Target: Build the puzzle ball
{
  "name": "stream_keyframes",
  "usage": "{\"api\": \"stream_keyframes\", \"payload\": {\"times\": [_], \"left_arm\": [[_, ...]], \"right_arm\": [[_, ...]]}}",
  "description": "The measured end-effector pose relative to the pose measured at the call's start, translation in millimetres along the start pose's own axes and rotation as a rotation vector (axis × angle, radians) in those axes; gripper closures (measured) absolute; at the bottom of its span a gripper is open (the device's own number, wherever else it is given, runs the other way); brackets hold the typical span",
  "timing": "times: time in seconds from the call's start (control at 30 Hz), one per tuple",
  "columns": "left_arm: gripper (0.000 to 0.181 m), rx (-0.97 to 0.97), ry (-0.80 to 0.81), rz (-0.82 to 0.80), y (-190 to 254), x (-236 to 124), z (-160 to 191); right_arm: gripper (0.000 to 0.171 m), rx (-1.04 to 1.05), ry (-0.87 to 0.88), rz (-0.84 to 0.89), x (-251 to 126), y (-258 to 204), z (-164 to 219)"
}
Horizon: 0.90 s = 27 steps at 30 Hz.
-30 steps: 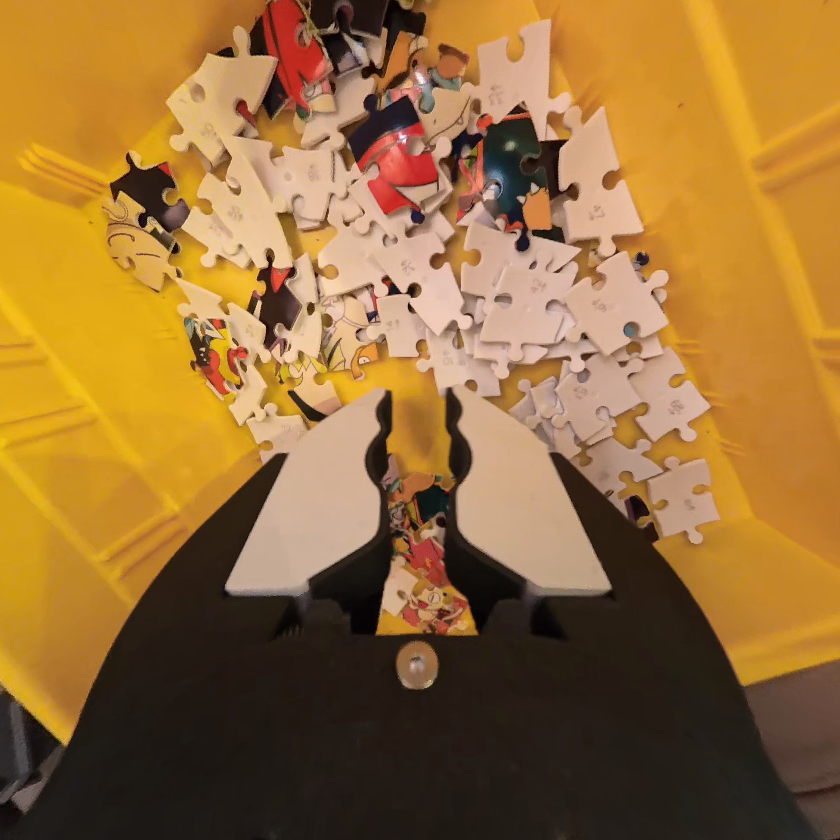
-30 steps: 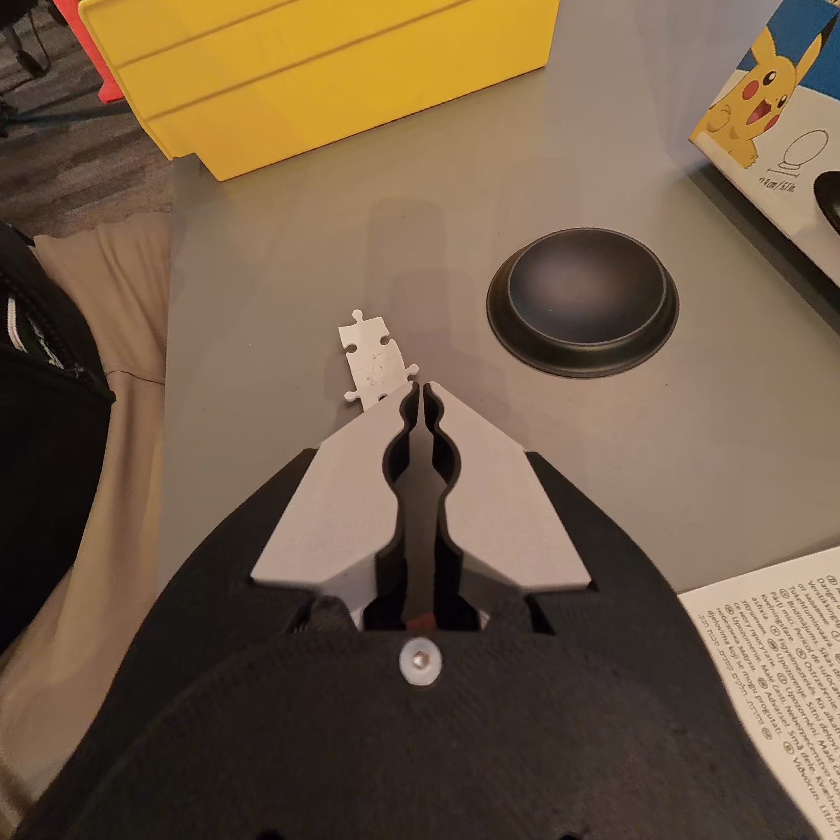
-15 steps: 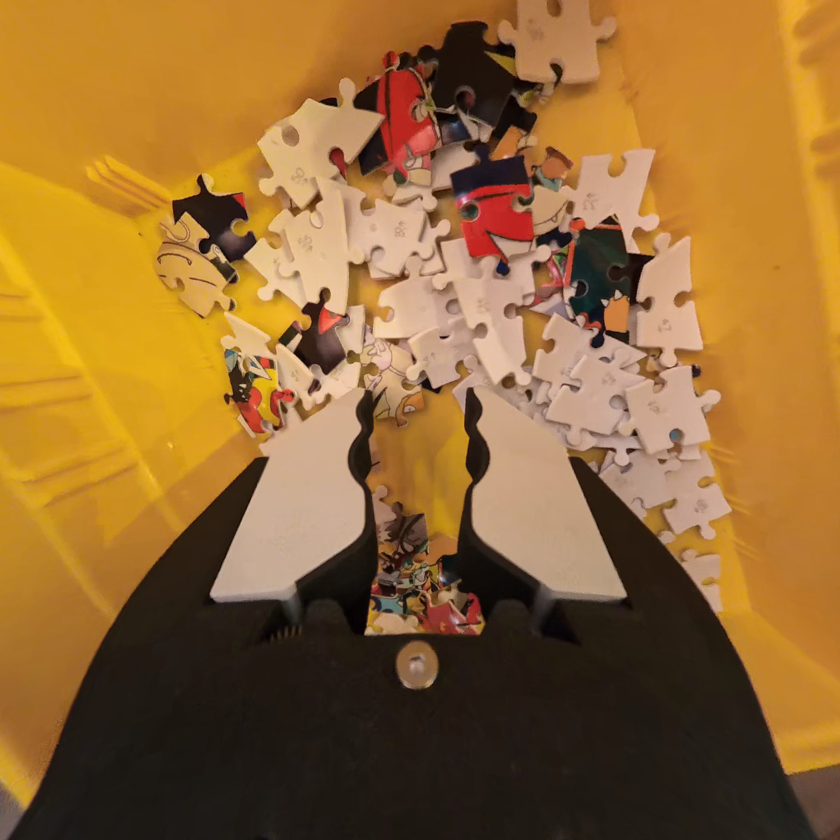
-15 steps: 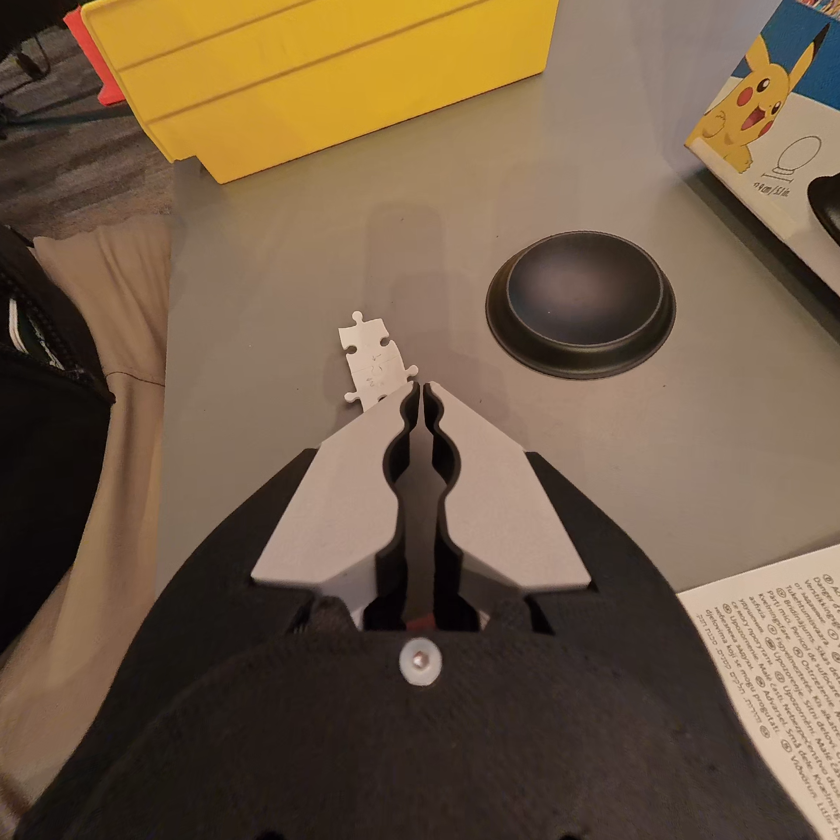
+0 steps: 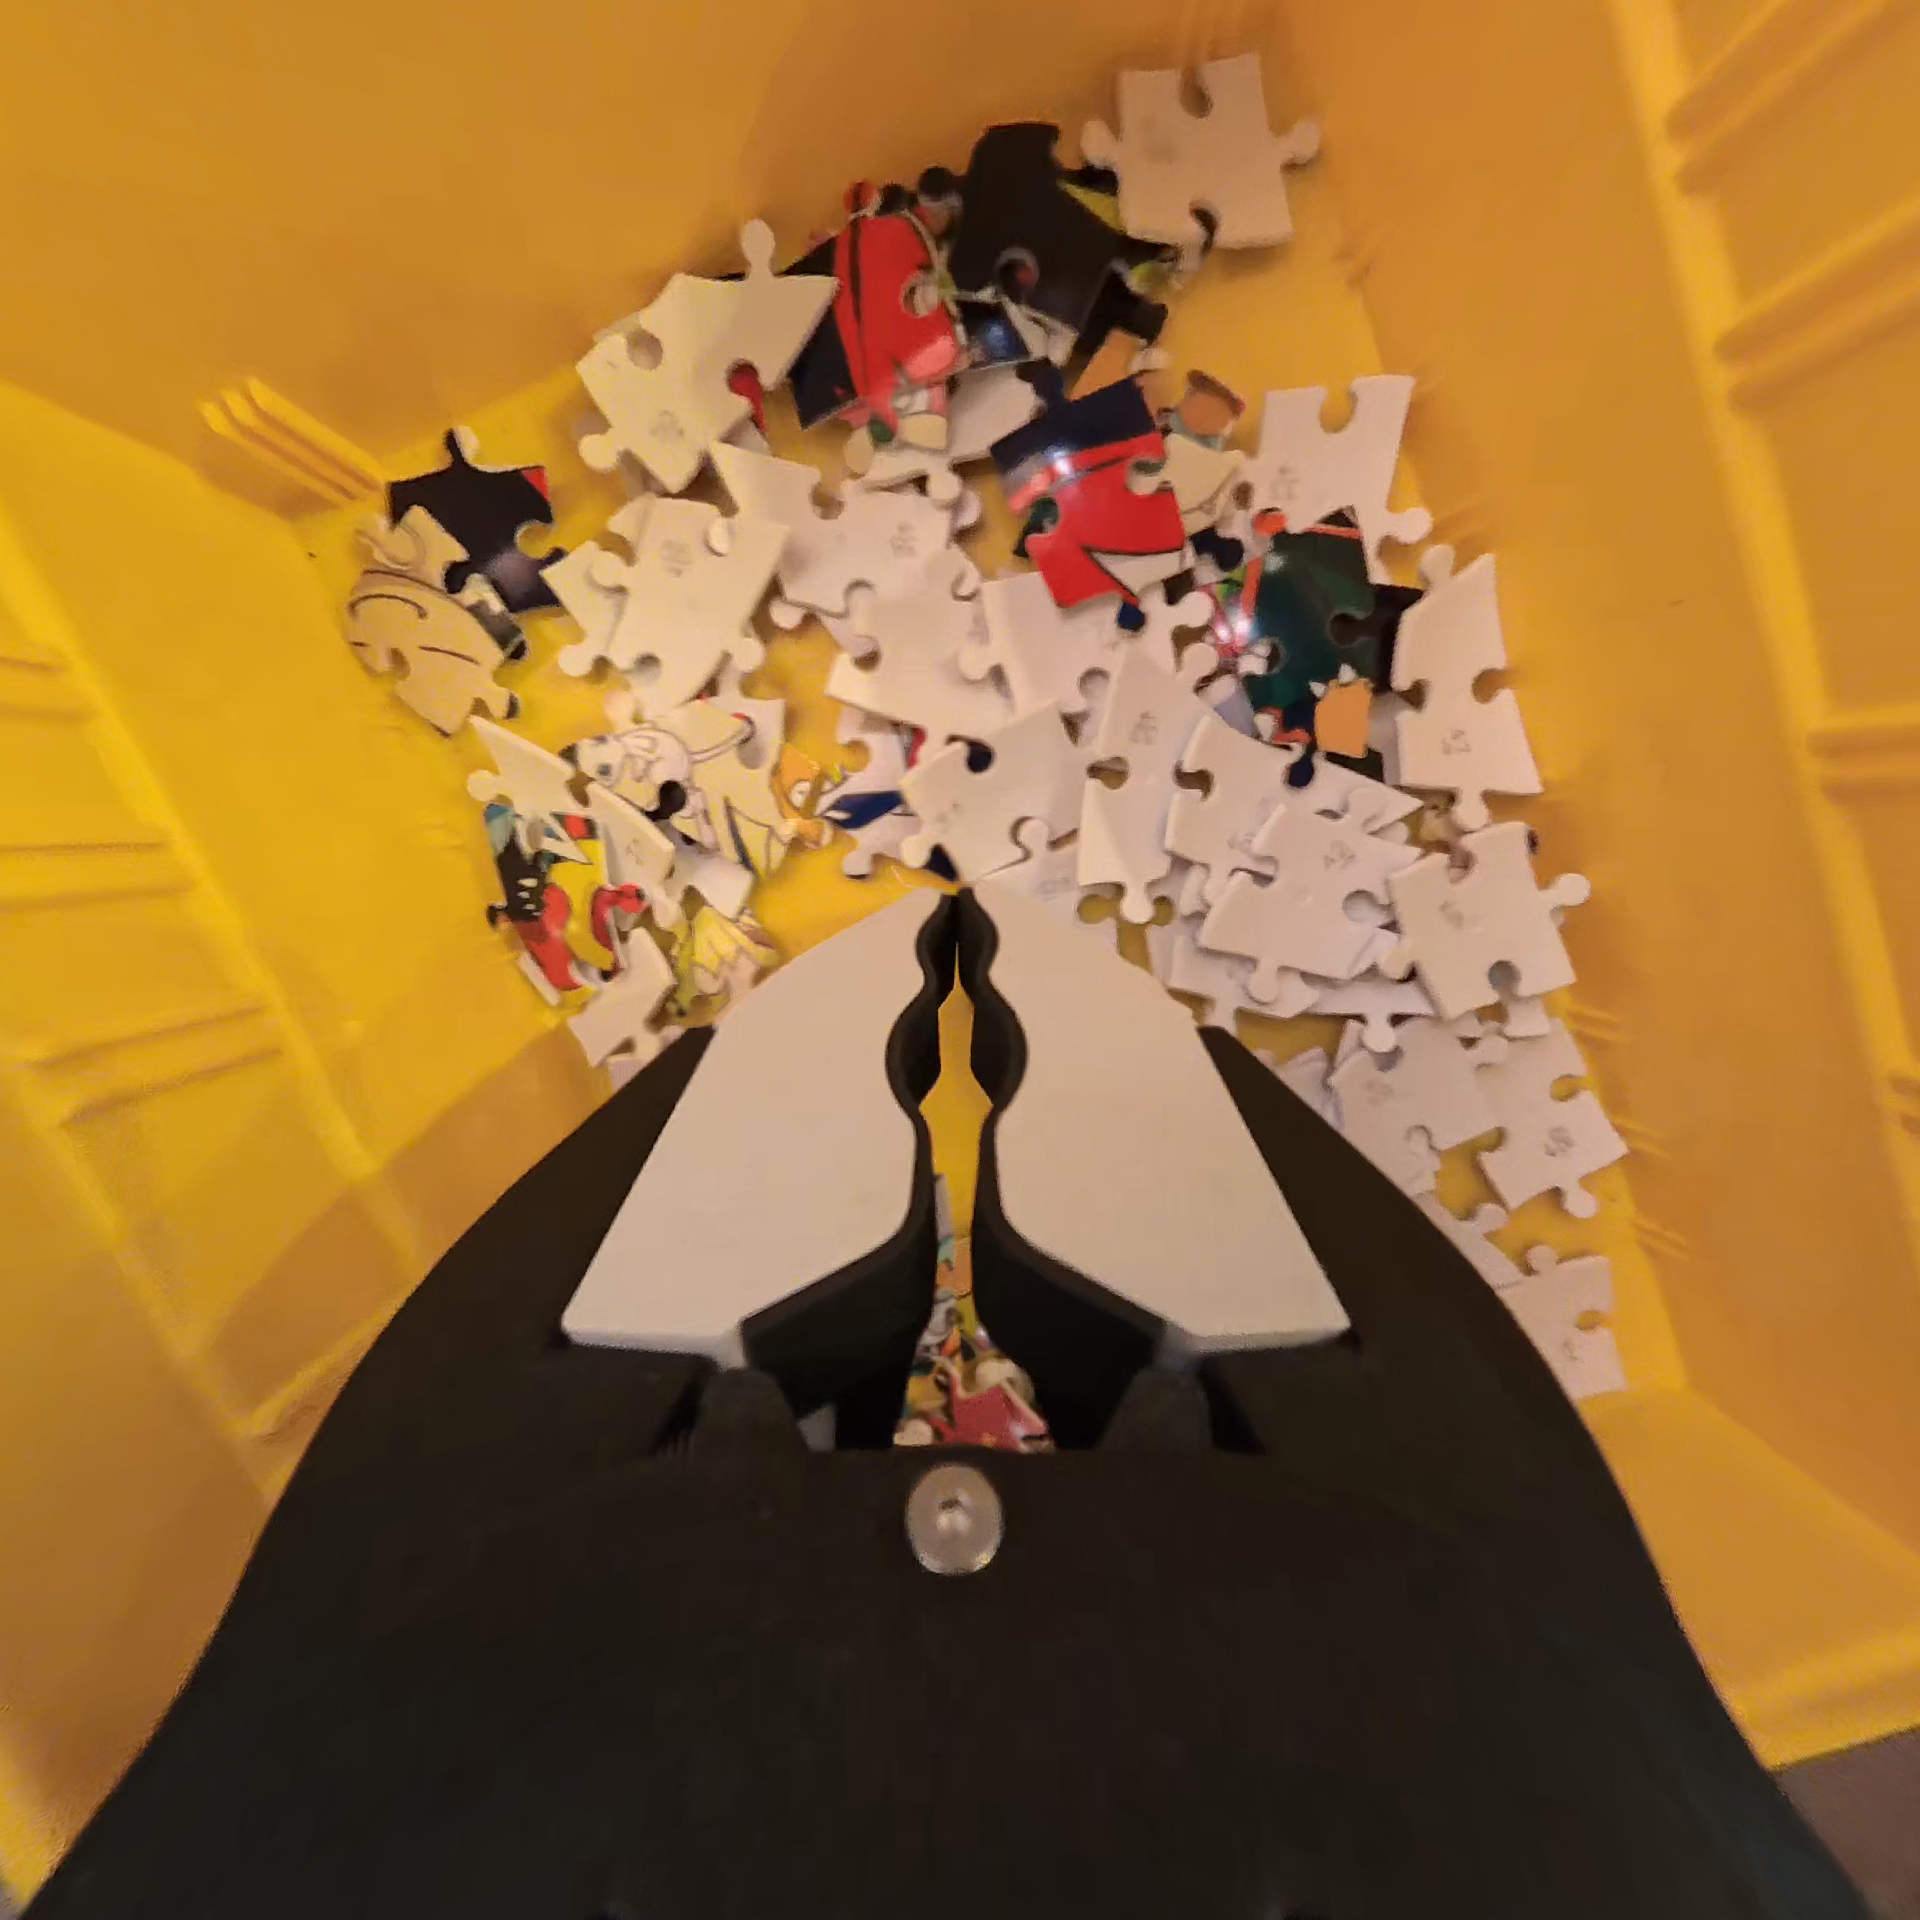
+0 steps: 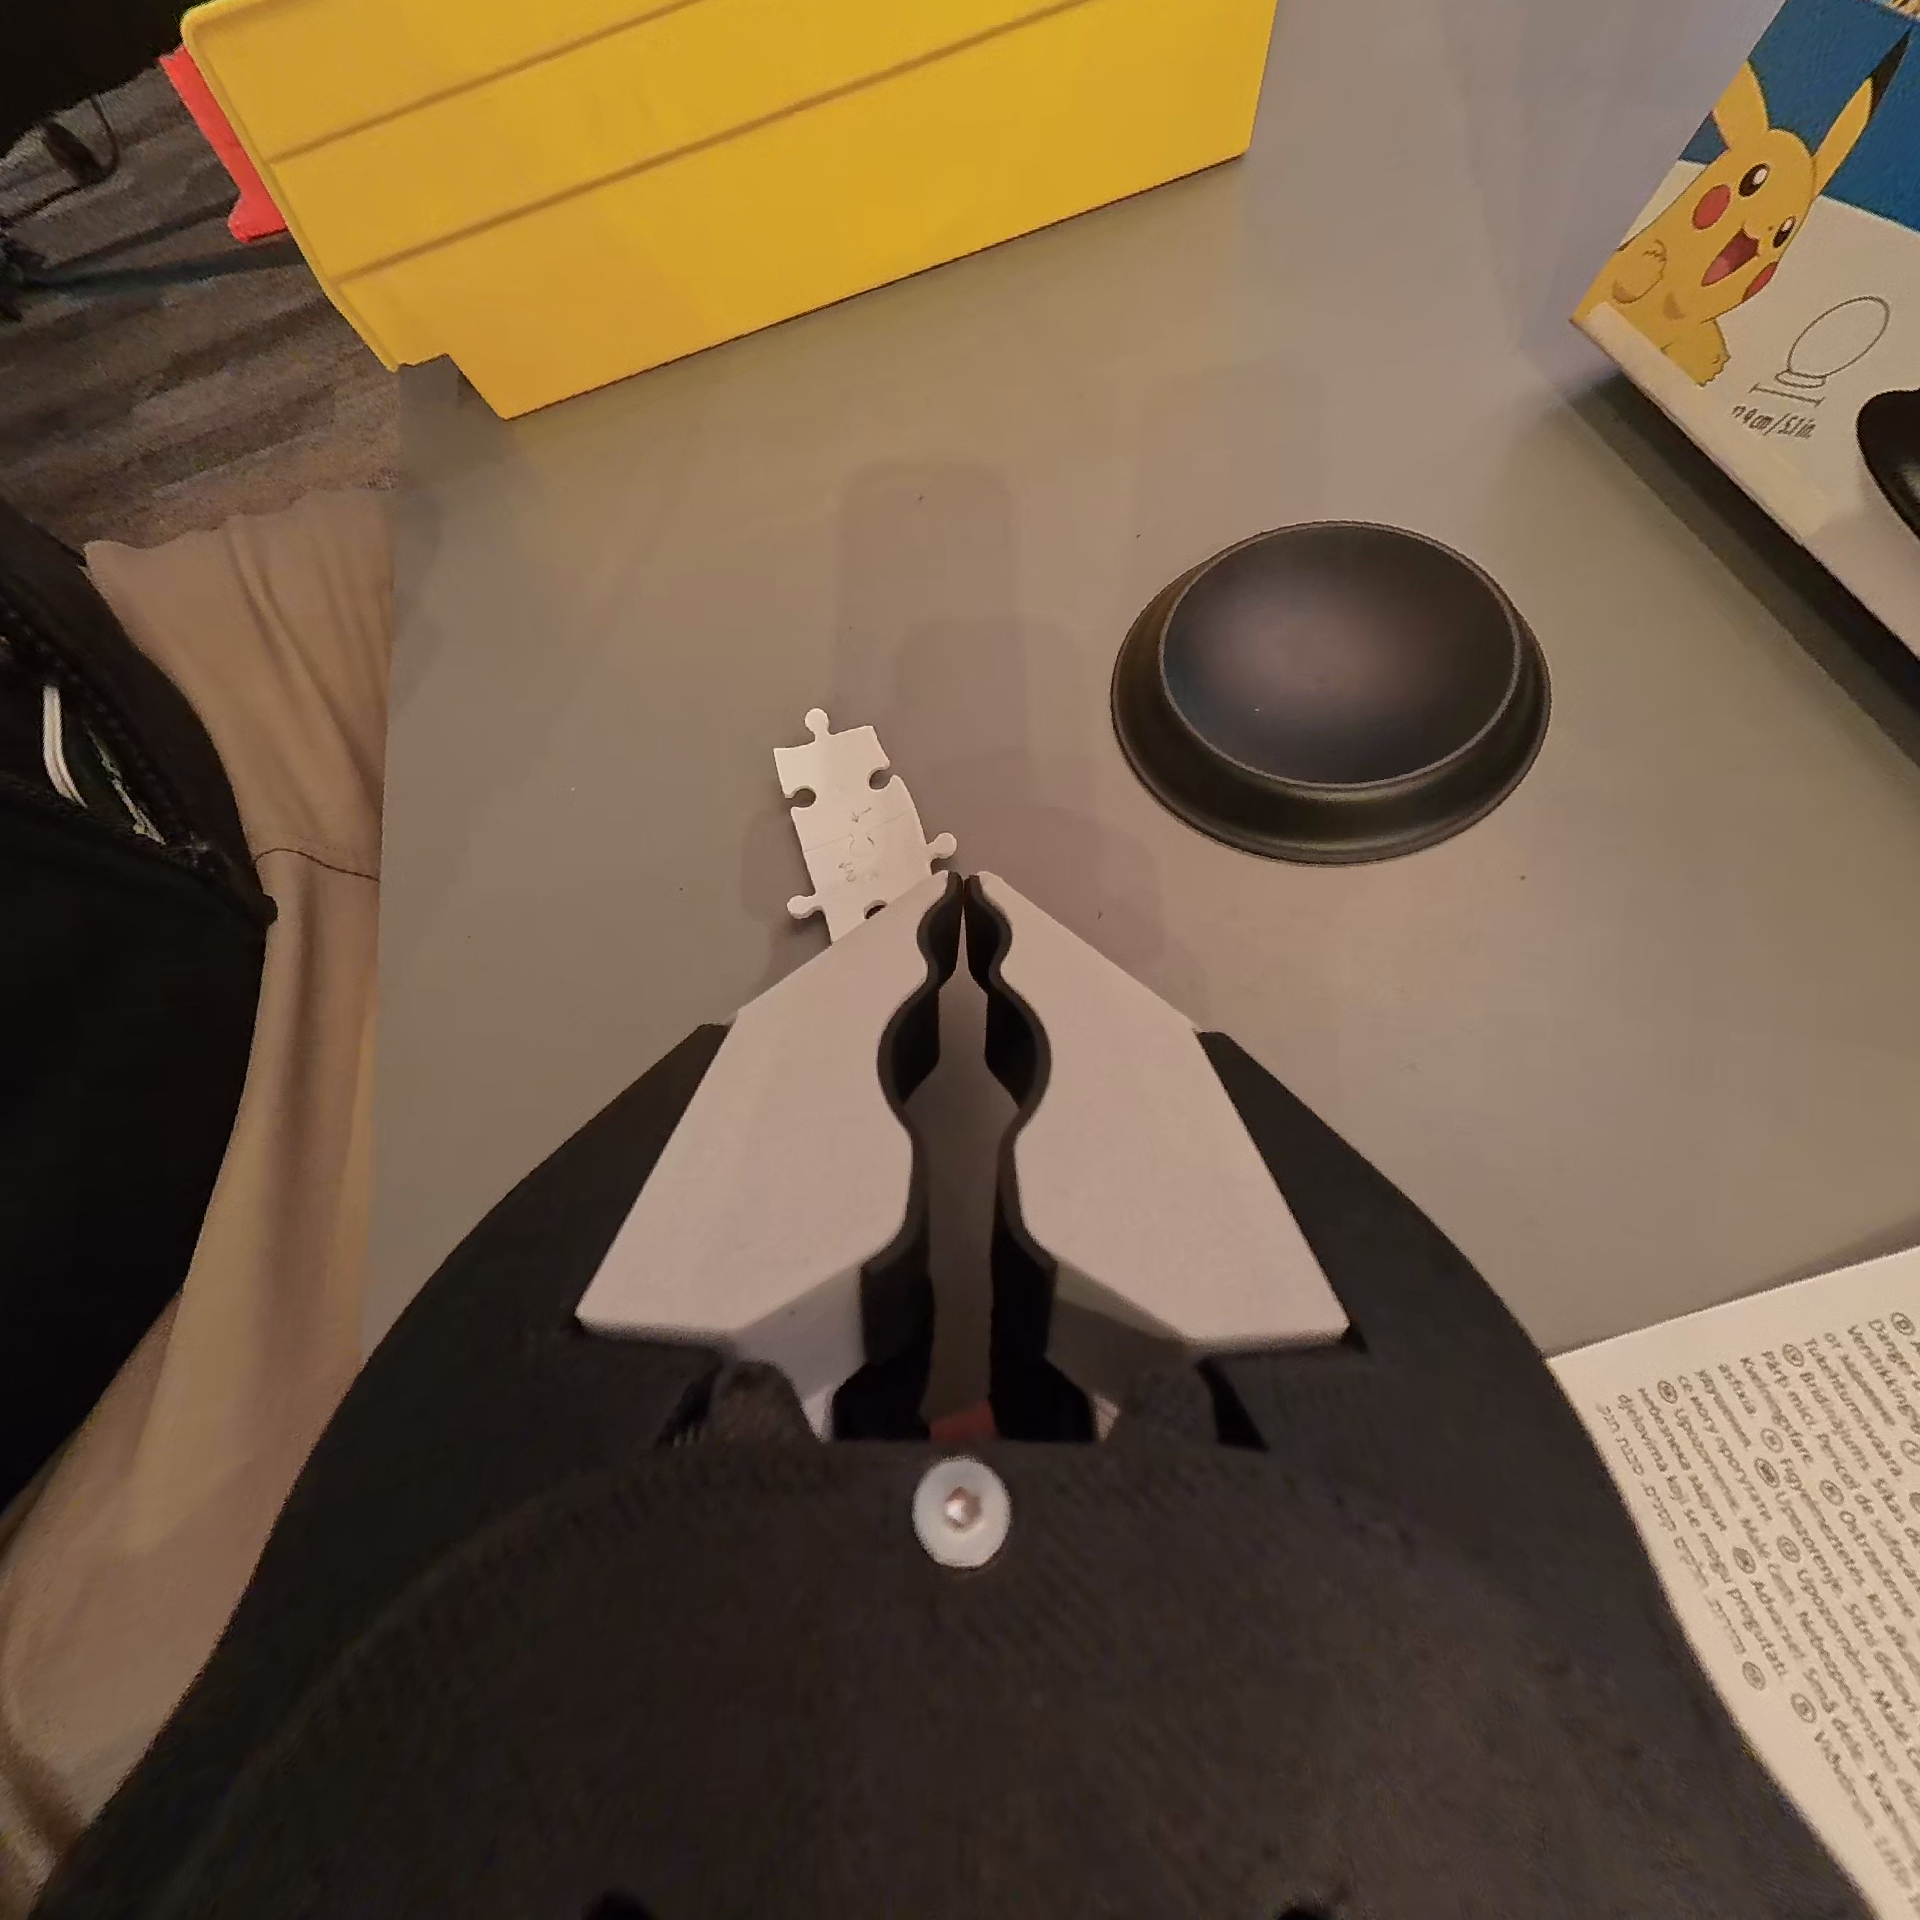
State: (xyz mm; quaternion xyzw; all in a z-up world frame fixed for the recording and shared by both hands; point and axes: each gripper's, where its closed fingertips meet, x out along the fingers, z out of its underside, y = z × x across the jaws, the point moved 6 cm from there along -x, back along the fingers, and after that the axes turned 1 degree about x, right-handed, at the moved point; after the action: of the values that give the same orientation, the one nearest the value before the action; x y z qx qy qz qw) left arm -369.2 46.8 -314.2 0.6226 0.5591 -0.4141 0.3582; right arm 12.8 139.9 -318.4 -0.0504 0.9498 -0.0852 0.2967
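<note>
In the left wrist view my left gripper is inside the yellow bin, over a heap of loose puzzle pieces, some white side up and some printed side up. Its jaws are closed on the near edge of a white puzzle piece. In the right wrist view my right gripper is shut above the grey table. A short strip of joined white pieces lies just beyond its tips, with the near end hidden under the left fingertip. The black round stand sits to the right.
The yellow bin stands at the back of the table. The puzzle box is at the far right and a printed leaflet at the near right. A person's tan trouser leg and a black bag are at the left edge. Left tips to right tips: about 35 centimeters.
My left gripper went from open to shut on a white piece in the bin and moved slightly over the heap. The right gripper and the strip have stayed put.
</note>
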Motion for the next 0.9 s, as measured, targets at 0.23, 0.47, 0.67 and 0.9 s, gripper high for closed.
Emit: {"api": "stream_keyframes", "payload": {"times": [0.23,0.47,0.67,0.9], "left_arm": [[0.181,-0.018,0.046,-0.099,-9,-10,-2],[0.151,-0.068,-0.002,-0.014,-11,7,-2],[0.145,-0.069,0.012,0.039,-12,10,-6],[0.152,-0.075,0.048,0.038,-13,14,-12]], "right_arm": [[0.171,0.01,-0.005,0.002,1,1,0],[0.171,0.015,-0.004,0.0,0,1,0],[0.171,0.014,0.001,-0.002,0,1,0],[0.171,0.013,0.005,-0.001,-1,1,-1]]}}
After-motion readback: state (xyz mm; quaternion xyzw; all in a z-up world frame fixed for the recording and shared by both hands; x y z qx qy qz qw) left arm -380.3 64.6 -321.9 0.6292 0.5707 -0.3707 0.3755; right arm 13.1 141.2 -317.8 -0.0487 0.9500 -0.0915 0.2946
